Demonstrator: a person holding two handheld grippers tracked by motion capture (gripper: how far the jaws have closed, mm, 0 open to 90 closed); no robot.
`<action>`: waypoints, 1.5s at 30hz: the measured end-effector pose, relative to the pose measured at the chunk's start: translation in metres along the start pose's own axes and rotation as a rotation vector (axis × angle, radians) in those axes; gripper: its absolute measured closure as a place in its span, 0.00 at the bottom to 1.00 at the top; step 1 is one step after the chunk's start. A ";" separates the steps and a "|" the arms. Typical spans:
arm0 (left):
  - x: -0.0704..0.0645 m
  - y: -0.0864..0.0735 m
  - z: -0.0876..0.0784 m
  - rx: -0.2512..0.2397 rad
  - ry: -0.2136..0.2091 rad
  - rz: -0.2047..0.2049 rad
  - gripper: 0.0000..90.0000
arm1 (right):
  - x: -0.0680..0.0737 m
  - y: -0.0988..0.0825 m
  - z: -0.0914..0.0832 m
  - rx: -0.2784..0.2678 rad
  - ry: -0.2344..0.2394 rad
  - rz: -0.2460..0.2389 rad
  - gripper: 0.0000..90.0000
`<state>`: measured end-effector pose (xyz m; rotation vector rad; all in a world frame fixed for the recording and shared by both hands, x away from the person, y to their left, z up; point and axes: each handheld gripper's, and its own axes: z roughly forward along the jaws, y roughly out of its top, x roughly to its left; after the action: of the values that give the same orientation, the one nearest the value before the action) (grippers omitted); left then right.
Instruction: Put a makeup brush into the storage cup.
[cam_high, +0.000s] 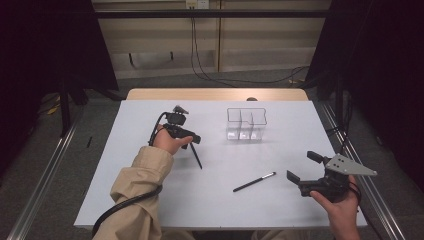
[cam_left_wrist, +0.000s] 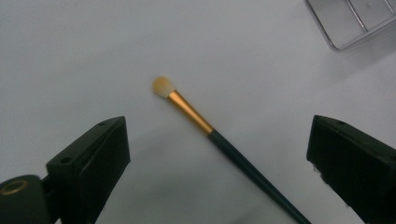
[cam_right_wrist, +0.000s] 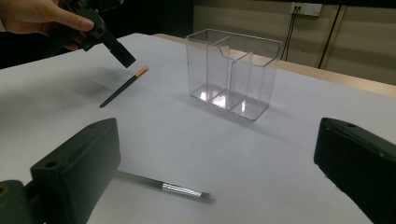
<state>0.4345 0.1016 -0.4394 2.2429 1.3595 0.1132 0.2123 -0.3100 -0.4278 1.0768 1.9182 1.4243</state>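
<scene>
A dark-handled makeup brush (cam_left_wrist: 201, 121) with a gold ferrule and a pale tip lies flat on the white table (cam_high: 150, 200). My left gripper (cam_left_wrist: 217, 125) hovers over it, open, one jaw on either side of the brush without touching it. In the high view the left gripper (cam_high: 192, 142) is left of centre, at the top end of this brush (cam_high: 196, 156). A second brush (cam_high: 254, 182), black with a silver ferrule, lies nearer the front. My right gripper (cam_high: 302, 165) stands open just right of it, with nothing between its jaws.
A clear plastic organiser (cam_high: 246, 124) with several compartments stands upright behind the middle of the table. In the right gripper view it (cam_right_wrist: 233, 70) rises beyond the silver-ferruled brush (cam_right_wrist: 173, 187). A wooden strip runs along the table's far edge.
</scene>
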 end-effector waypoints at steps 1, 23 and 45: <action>0.000 0.000 0.000 0.000 0.000 0.000 0.09 | 0.000 0.000 0.000 0.000 0.000 0.000 0.00; -0.002 -0.004 0.009 0.078 0.026 -0.012 0.39 | -0.001 0.000 0.000 -0.001 0.001 -0.002 0.00; -0.017 -0.010 0.013 0.155 -0.015 -0.089 0.58 | -0.001 0.000 0.000 0.005 -0.004 0.001 0.00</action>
<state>0.4216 0.0860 -0.4518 2.2987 1.5032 -0.0405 0.2132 -0.3104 -0.4276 1.0818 1.9198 1.4175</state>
